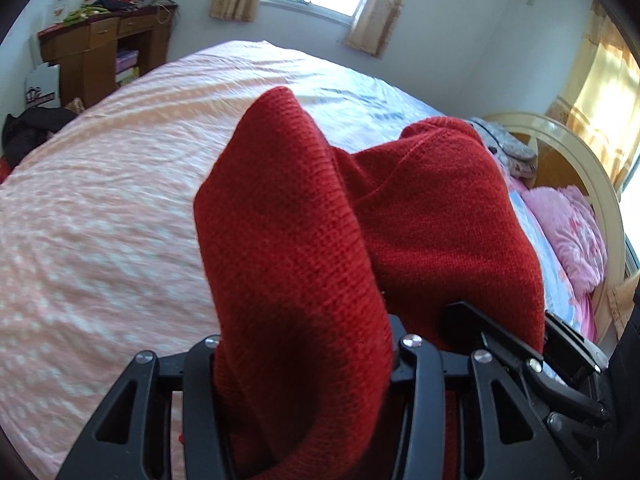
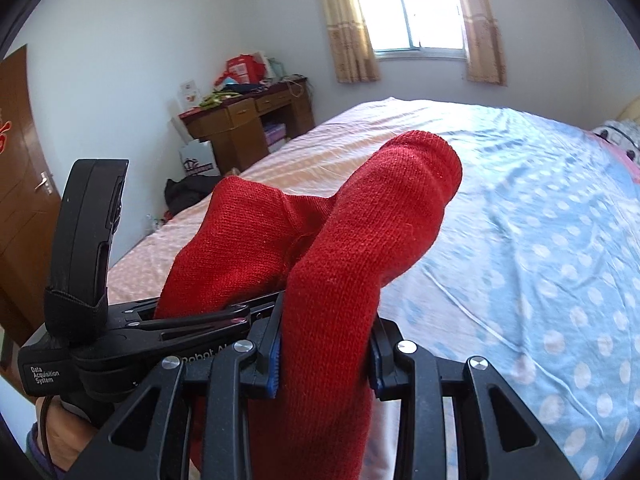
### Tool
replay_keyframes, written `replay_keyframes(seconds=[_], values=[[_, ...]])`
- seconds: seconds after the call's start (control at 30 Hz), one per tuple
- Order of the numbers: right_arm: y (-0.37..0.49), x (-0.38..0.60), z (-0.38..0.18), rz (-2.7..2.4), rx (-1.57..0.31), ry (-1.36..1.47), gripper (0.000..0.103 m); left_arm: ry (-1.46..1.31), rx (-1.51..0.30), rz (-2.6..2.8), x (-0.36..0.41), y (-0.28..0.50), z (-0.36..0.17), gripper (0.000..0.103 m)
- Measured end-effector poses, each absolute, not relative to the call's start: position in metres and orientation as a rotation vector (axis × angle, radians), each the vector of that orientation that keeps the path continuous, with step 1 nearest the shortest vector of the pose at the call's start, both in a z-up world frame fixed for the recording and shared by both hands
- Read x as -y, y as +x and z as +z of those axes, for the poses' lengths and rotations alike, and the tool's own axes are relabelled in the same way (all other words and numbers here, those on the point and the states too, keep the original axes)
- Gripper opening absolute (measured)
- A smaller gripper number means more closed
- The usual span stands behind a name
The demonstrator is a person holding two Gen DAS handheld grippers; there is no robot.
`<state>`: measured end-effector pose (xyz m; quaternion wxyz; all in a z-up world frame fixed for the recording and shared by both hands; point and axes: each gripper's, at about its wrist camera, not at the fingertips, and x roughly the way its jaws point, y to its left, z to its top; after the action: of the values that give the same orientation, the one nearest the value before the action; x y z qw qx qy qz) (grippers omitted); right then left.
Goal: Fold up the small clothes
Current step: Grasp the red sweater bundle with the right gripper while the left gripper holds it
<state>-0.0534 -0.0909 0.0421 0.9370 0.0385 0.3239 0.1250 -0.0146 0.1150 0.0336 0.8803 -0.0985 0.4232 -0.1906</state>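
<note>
- Red knit garment (image 1: pixel 288 248) fills the middle of the left wrist view, bunched into two humps that rise from the lower centre of the frame, above the bed (image 1: pixel 100 200).
- Left gripper (image 1: pixel 304 344) sits at the bottom centre of that view; its fingers are closed narrow on a thick fold of the red knit, which hides the pads.
- Right gripper appears at the lower right of the left wrist view (image 1: pixel 500 340), tilted, with the second hump of cloth draped over it.
- In the right wrist view, the right gripper (image 2: pixel 326 360) at the bottom centre pinches the same garment (image 2: pixel 360 248) between blue-padded fingers (image 2: pixel 275 364), held narrow around the cloth.
- One roll of the knit stands up and leans toward the upper right of that frame; a second fold runs left to the left gripper (image 2: pixel 224 312), seen side-on at the lower left, its fingers clamped on the cloth.
- Bed sheet is pink with pale dots on one side and light blue with dots (image 2: pixel 540 240) on the other.
- Wooden desk (image 2: pixel 244 128) stands at the upper left of both views, piled with clutter.
- Curtained window (image 2: pixel 412 12) is at the top, and pink pillows (image 1: pixel 572 232) lie at the right edge of the left wrist view.
</note>
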Motion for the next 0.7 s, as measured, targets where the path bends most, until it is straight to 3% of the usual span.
replay_keyframes(seconds=[0.7], values=[[-0.010,-0.066,0.050,0.610,-0.616,-0.049,0.034,-0.344,-0.771,-0.053,-0.257,-0.023,0.043,0.047]])
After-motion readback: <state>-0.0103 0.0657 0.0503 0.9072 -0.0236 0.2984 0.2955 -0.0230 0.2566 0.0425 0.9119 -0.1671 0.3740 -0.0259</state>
